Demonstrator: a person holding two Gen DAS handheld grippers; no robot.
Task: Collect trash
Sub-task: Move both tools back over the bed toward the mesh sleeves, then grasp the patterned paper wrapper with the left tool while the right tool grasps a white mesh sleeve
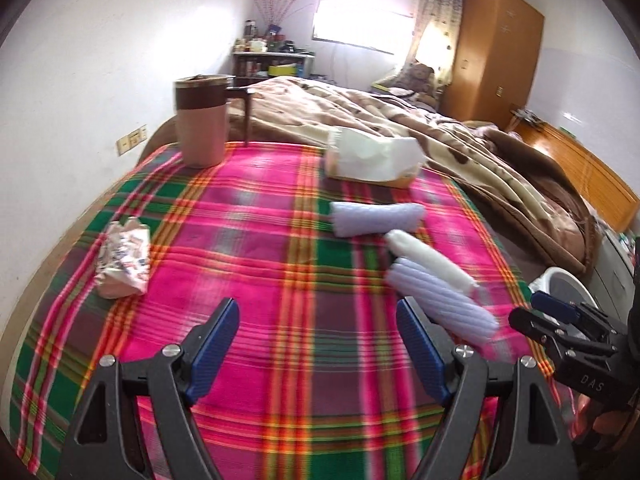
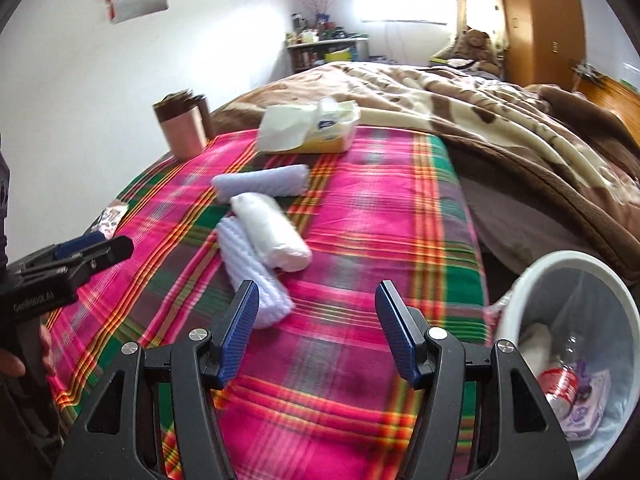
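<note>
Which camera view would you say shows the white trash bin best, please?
The right wrist view: the white trash bin sits large at right, its rim and the trash inside visible. In the left wrist view, only part of its rim peeks out behind the right gripper.

A home bedroom: rumpled brown blanket [image 1: 420, 120] on the bed, wooden wardrobe [image 1: 492, 52], curtained window [image 1: 360, 26].
</note>
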